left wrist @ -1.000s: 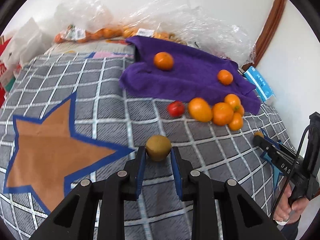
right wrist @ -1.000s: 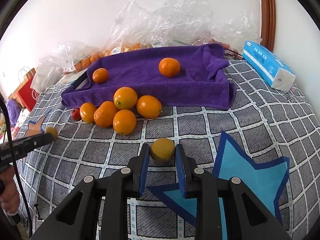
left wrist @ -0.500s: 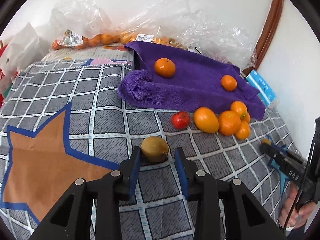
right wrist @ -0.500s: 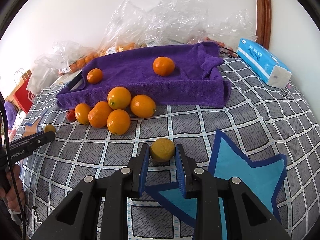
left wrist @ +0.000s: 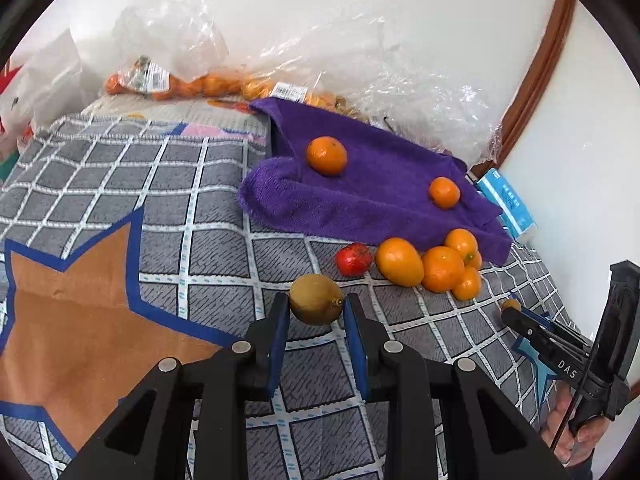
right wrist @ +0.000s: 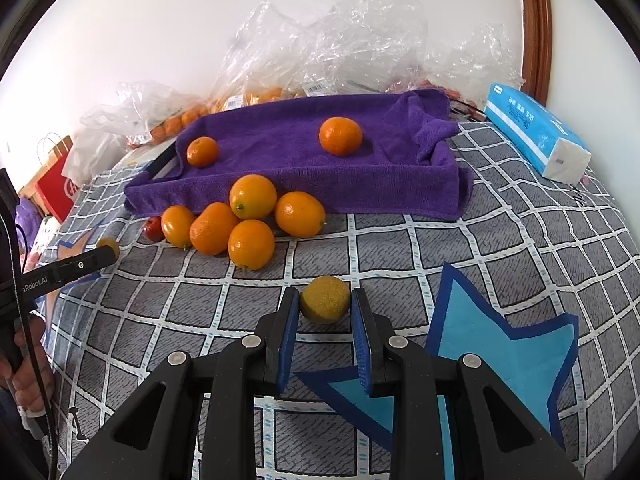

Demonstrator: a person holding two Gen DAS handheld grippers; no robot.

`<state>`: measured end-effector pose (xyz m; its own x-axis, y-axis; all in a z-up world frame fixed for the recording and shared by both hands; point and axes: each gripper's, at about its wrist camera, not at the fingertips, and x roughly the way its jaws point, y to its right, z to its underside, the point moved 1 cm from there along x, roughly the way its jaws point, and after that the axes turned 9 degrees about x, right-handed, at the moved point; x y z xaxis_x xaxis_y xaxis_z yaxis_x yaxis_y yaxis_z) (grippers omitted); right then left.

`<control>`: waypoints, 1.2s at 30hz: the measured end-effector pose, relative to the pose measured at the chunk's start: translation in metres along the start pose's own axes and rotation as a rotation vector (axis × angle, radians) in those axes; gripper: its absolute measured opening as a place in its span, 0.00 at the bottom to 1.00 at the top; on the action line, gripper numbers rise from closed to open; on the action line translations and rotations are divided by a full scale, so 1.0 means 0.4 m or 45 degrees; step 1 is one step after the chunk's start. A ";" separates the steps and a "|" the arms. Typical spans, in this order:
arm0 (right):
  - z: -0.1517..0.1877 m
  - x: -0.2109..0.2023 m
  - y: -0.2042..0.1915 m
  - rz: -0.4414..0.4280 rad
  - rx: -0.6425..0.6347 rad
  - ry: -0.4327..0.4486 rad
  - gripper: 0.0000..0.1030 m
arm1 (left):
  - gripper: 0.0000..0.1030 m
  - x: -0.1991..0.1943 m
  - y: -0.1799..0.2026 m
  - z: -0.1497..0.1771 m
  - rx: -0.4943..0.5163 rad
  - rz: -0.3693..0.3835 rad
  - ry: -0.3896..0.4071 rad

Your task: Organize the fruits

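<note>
Left wrist view: the left claw, briefly loosened a moment ago, clamps again on the brown fruit above the checked bedspread. The right claw stays clamped on its yellow fruit, so both look ready to go to the purple towel.

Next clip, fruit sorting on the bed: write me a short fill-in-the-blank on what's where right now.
1. ____ oranges lie on the purple towel.
2. The left tool grips a brown ____.
3. The lone red fruit sits beside the pile of ____.
4. The tissue pack is coloured ____.

Missing words: two; kiwi; oranges; blue
</note>
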<state>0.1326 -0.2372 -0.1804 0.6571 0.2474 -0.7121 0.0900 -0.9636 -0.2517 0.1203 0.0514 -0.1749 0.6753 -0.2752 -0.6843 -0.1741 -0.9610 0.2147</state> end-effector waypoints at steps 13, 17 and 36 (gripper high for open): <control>0.000 -0.020 0.002 0.018 0.007 0.054 0.25 | 0.26 -0.018 0.014 -0.002 0.020 -0.049 0.047; 0.000 -0.020 0.004 0.023 0.014 0.058 0.25 | 0.26 -0.021 0.011 -0.001 0.008 -0.062 0.056; -0.022 -0.040 -0.020 0.075 0.046 0.087 0.25 | 0.25 -0.074 0.032 -0.033 0.016 -0.056 0.039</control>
<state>0.1277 -0.2343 -0.1612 0.7100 0.1817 -0.6804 0.0235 -0.9717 -0.2349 0.1075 0.0477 -0.1426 0.7043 -0.2320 -0.6709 -0.1525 -0.9725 0.1761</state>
